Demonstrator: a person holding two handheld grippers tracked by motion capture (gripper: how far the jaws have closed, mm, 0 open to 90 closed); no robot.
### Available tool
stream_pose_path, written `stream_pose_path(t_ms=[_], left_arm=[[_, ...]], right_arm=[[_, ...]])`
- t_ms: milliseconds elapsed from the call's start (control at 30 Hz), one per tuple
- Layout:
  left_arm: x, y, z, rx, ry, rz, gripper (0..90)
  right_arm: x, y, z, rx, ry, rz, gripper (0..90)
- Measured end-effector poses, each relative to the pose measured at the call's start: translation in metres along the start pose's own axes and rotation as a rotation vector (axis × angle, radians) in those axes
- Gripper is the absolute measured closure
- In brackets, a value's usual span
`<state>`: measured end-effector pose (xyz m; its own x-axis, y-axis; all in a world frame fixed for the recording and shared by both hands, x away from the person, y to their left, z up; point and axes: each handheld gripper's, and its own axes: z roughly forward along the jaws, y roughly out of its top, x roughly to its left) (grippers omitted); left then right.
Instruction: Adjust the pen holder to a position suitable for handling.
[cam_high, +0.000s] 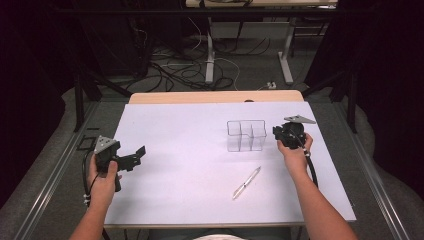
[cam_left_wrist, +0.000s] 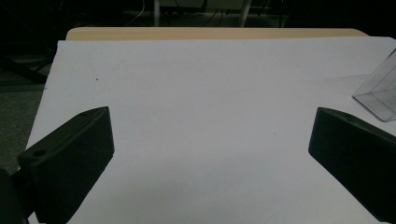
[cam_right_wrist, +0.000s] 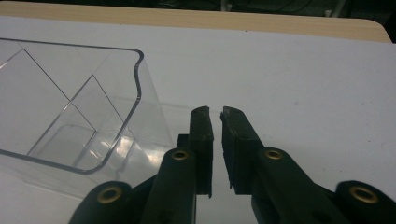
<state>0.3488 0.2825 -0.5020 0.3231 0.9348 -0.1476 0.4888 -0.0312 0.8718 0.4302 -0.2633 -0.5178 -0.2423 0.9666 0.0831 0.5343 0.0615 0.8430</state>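
Observation:
A clear plastic organizer (cam_high: 246, 135) with several compartments stands on the white table top (cam_high: 190, 130), right of centre. My right gripper (cam_high: 278, 132) is just to its right. In the right gripper view the organizer's wall (cam_right_wrist: 70, 107) is left of my right gripper (cam_right_wrist: 215, 112), whose jaws stand almost together with only a thin slit and nothing between them. A pen (cam_high: 246, 183) lies slanted on the table nearer the person. At the table's left edge my left gripper (cam_high: 136, 157) is held open. In its own view the left gripper (cam_left_wrist: 212, 126) has wide jaws over bare table, with the organizer's corner (cam_left_wrist: 380, 91) at far right.
The wooden far edge of the table (cam_high: 215, 96) runs behind the white sheet. Beyond it are table legs and cables on the floor (cam_high: 200, 70). A metal rail (cam_high: 55, 170) runs along the left side.

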Motion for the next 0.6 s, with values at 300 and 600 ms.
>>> stream_pose_path(t_ms=[300, 600], left_arm=[[0.001, -0.001, 0.001, 0.004, 0.004, 0.001, 0.1], [0.001, -0.001, 0.001, 0.002, 0.002, -0.001, 0.0]], right_arm=[[0.000, -0.004, 0.010, 0.027, 0.036, -0.004, 90.0], [0.006, -0.006, 0.016, 0.037, 0.057, -0.027, 90.0]])
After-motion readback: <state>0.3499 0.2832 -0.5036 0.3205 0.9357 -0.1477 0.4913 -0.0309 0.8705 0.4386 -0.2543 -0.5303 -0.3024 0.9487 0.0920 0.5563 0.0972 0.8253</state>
